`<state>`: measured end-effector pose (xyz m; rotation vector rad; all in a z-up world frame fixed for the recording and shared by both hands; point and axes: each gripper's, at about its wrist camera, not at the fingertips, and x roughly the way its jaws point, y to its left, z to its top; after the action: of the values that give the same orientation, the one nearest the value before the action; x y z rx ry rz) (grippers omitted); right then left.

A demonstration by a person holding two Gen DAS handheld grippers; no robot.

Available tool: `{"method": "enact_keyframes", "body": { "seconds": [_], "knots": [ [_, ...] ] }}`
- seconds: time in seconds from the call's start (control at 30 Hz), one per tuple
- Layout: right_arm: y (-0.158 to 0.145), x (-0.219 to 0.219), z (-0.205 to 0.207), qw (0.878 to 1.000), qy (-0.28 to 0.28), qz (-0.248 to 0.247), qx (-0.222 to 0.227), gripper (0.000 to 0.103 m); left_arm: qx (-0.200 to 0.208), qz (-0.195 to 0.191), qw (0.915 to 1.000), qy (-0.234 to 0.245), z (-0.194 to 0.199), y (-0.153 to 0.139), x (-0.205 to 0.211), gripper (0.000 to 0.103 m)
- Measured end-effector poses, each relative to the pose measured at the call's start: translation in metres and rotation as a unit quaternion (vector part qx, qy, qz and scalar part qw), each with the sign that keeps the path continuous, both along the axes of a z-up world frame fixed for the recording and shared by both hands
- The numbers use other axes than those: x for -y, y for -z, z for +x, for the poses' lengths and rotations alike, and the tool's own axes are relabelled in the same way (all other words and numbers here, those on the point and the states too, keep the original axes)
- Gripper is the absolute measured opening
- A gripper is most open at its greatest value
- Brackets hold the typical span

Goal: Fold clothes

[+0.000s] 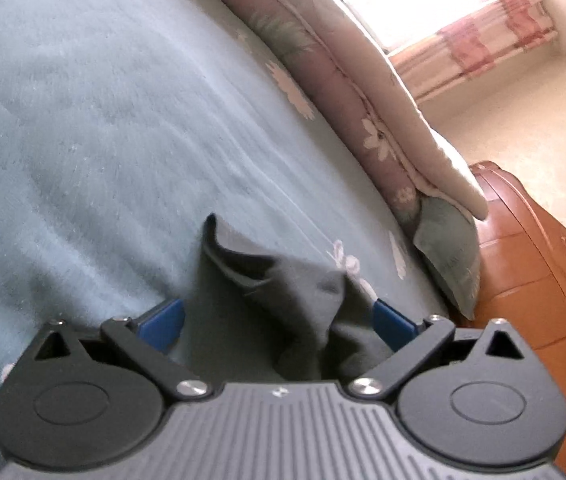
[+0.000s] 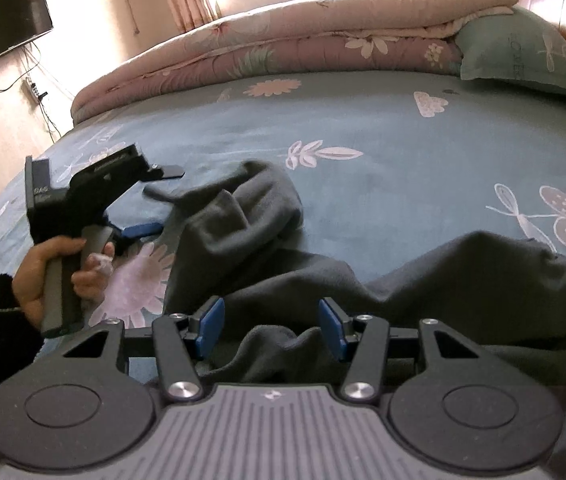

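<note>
Grey fleece garment (image 2: 323, 280), crumpled on teal floral bedsheet (image 2: 363, 128); spreading stage.
Left gripper (image 1: 279, 316) and right gripper (image 2: 271, 326) stand apart, cloth loose between; best clamp opposite edges, draw flat.

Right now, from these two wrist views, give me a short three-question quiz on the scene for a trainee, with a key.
1. True or false: the dark grey garment lies on a wooden table.
2. What hangs on the wall? A. television B. mirror C. clock
3. Fill in: the jaws of the right gripper stand ___, with cloth between them.
Key: 1 false, it lies on the flowered bed sheet; 2 A; 3 open.
</note>
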<state>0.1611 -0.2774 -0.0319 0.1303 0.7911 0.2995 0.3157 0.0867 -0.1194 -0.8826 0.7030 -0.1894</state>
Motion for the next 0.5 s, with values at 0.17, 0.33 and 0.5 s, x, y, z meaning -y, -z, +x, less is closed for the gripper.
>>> {"method": "enact_keyframes", "body": {
  "seconds": [0.17, 0.33, 0.5],
  "knots": [
    [0.002, 0.002, -0.002, 1.000, 0.005, 0.003, -0.002, 0.061, -0.030, -0.129, 0.9911, -0.002, 0.008, 0.009, -0.005, 0.097],
    [0.007, 0.007, 0.001, 1.000, 0.016, 0.006, -0.011, 0.063, -0.053, -0.111, 0.9923, -0.011, 0.027, 0.013, 0.003, 0.091],
    [0.010, 0.010, -0.002, 1.000, 0.022, 0.009, -0.015, 0.063, -0.065, -0.034, 0.9972, -0.009, 0.049, 0.008, 0.014, 0.063]
  ]
}}
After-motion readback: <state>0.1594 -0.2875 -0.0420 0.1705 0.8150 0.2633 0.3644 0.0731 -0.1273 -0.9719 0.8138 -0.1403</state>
